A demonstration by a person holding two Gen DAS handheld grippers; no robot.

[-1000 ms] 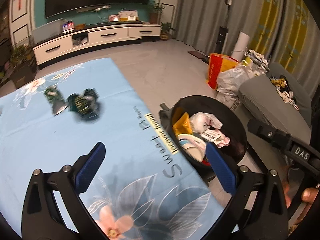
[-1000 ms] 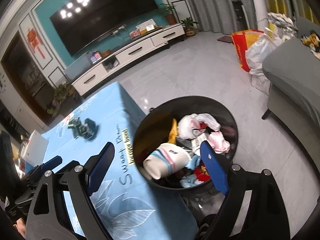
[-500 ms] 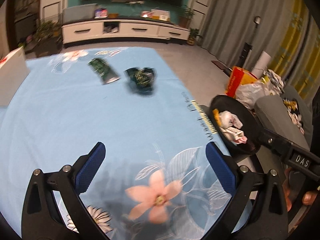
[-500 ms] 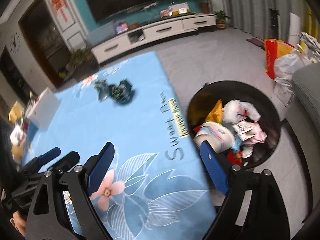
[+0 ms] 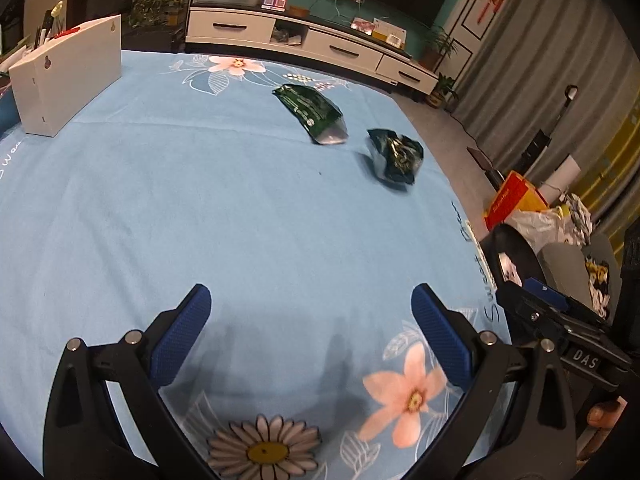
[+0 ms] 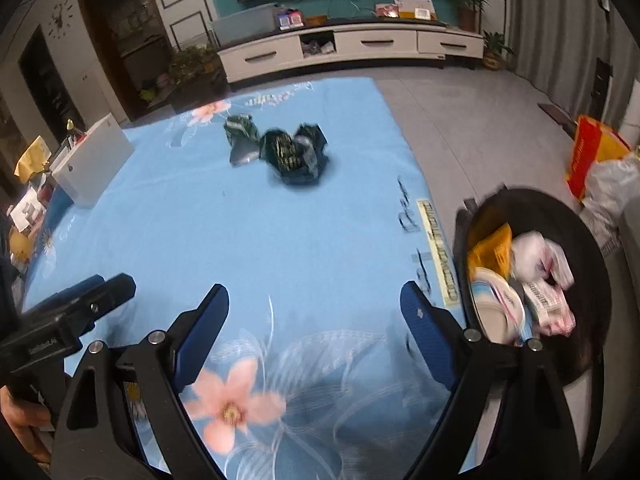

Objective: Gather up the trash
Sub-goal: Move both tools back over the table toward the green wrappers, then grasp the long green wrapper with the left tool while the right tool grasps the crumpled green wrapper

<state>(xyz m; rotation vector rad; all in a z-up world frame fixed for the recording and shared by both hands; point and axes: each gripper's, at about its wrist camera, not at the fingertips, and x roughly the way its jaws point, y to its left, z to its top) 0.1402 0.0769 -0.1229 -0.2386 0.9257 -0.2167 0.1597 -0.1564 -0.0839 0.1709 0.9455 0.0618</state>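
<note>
Both of your claws stand wide apart with nothing between the blue pads. Your left claw (image 5: 311,318) hangs over the blue flowered cloth (image 5: 224,216) that covers the surface, and your right claw (image 6: 314,314) hangs over the same cloth, closer to its edge.

Take the black trash bin (image 6: 588,236) as your landmark. It stands on the floor just beside the cloth's edge, by the printed lettering, and holds a white cup (image 6: 498,312), an orange wrapper (image 6: 494,246) and crumpled white paper (image 6: 540,256).

Two dark green wrappers lie on the cloth, well apart from the bin, toward the white TV cabinet (image 6: 352,48). The crumpled wrapper (image 5: 396,156) is the nearer of the two to the bin; the flatter pouch (image 5: 310,112) lies just beyond it, near but not touching in the left view. A white box (image 5: 68,76) stands on the cloth's far side from the bin.
</note>
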